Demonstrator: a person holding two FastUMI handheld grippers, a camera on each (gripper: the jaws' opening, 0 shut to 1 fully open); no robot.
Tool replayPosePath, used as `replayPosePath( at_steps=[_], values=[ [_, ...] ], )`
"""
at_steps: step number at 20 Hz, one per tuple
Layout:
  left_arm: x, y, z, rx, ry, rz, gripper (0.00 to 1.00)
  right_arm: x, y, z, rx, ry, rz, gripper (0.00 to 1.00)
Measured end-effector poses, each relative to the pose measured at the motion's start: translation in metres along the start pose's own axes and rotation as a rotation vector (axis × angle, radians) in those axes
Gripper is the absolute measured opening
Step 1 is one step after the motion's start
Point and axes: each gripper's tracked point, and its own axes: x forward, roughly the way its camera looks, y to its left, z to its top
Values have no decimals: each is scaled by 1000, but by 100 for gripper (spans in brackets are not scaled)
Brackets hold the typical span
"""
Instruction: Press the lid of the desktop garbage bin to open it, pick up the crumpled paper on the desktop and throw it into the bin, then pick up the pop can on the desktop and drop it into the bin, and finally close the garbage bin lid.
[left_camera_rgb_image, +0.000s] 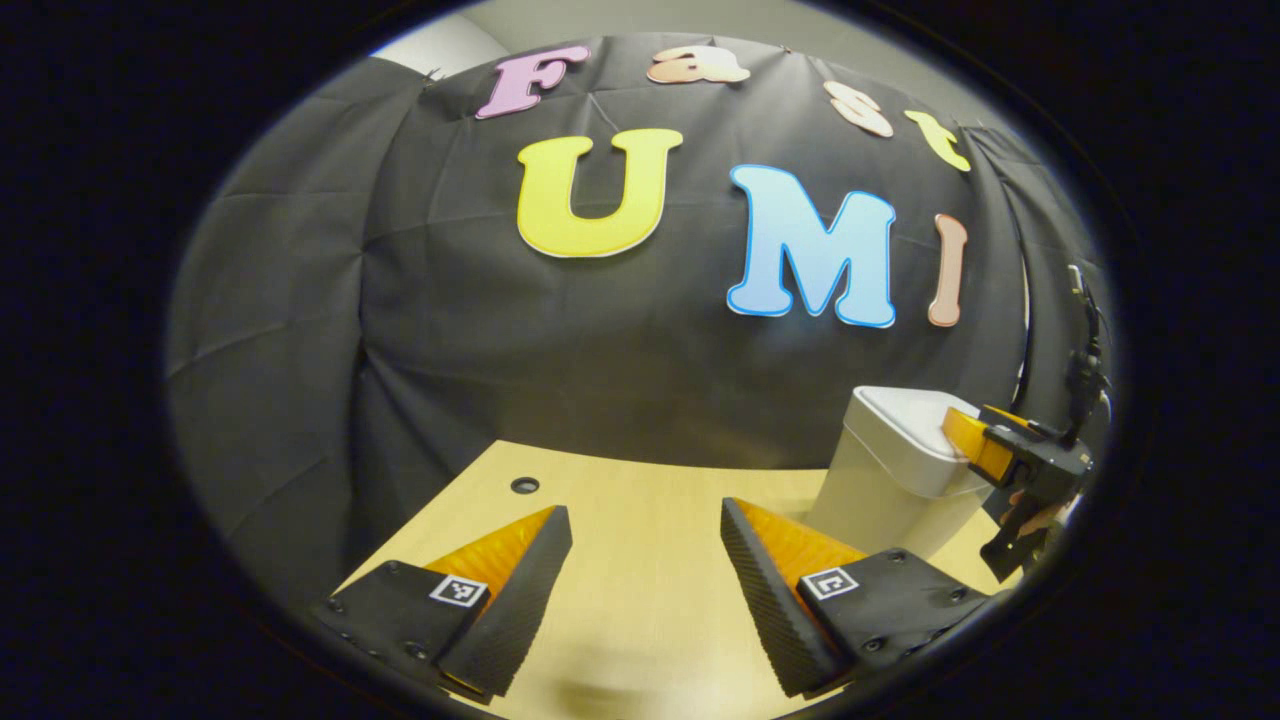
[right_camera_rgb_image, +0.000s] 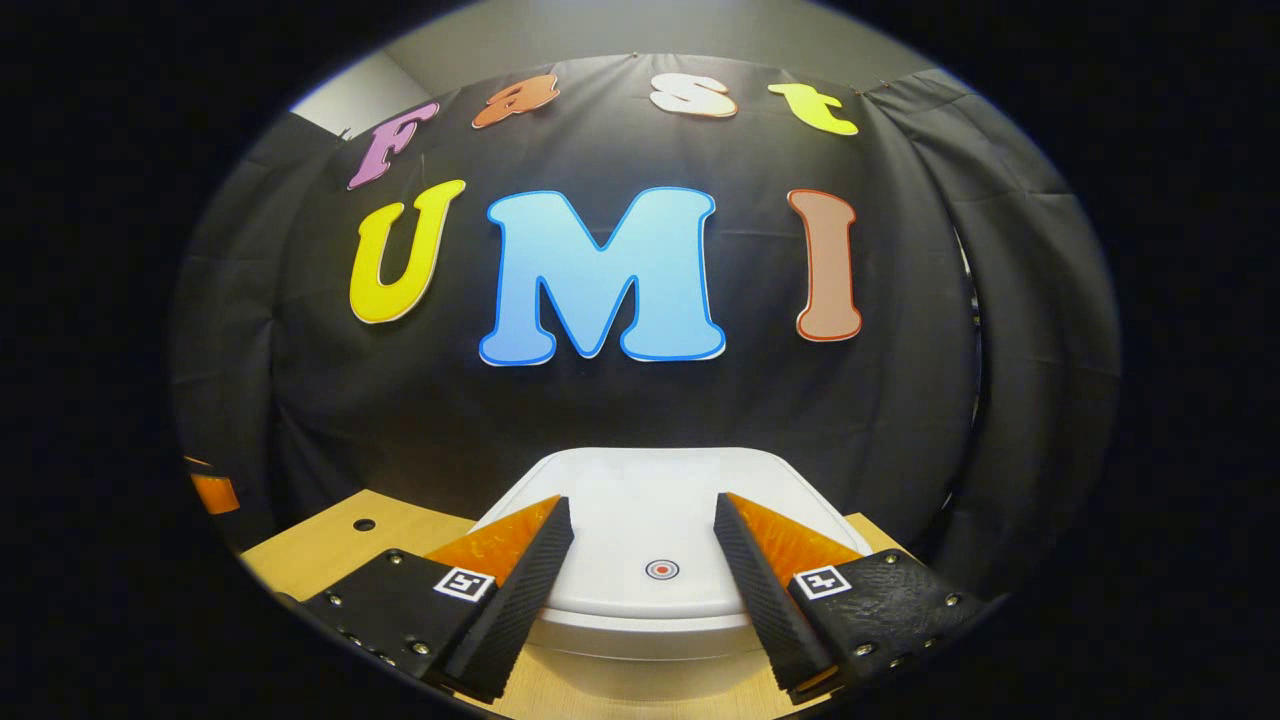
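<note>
Left gripper view: the left gripper (left_camera_rgb_image: 645, 520) hangs above the wooden table (left_camera_rgb_image: 640, 500), jaws spread wide with nothing between them. The white bin (left_camera_rgb_image: 900, 470) stands at the table's far right, lid (left_camera_rgb_image: 905, 430) closed; the right gripper (left_camera_rgb_image: 1000, 455) sits at the lid's right edge, a hand (left_camera_rgb_image: 1040, 518) behind it. A small hole (left_camera_rgb_image: 524, 485) marks the table near the cloth wall. Right gripper view: the right gripper (right_camera_rgb_image: 643, 510) is poised over the bin lid (right_camera_rgb_image: 650, 510), jaws apart and empty, flanking the lid's round red mark (right_camera_rgb_image: 661, 569). The lid lies flat on the bin (right_camera_rgb_image: 645, 655).
</note>
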Motion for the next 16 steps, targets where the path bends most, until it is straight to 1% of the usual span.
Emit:
replayPosePath(
  at_steps=[3,6,8,9,12,13,15,16],
  values=[
    [-2,1,3,11,-7,0,98,1,0,3,-12,-7,5,93],
    [-5,-2,11,36,-23,-4,100,0,0,3,-20,24,5,93],
    [-8,-4,19,60,-44,-8,98,-1,0,6,-10,45,3,93],
    [-9,-5,24,66,-54,-11,100,-4,0,9,-15,49,1,93],
    [-14,-10,42,52,-89,-27,98,-16,4,29,-57,7,10,93],
    [-15,-11,45,59,-94,-27,100,-22,7,36,-67,-6,20,93],
    [-19,-16,57,83,-118,-32,98,-34,10,48,-71,-25,36,93],
    [-23,-18,65,92,-133,-36,100,-42,11,44,-64,-38,40,93]
  ],
)
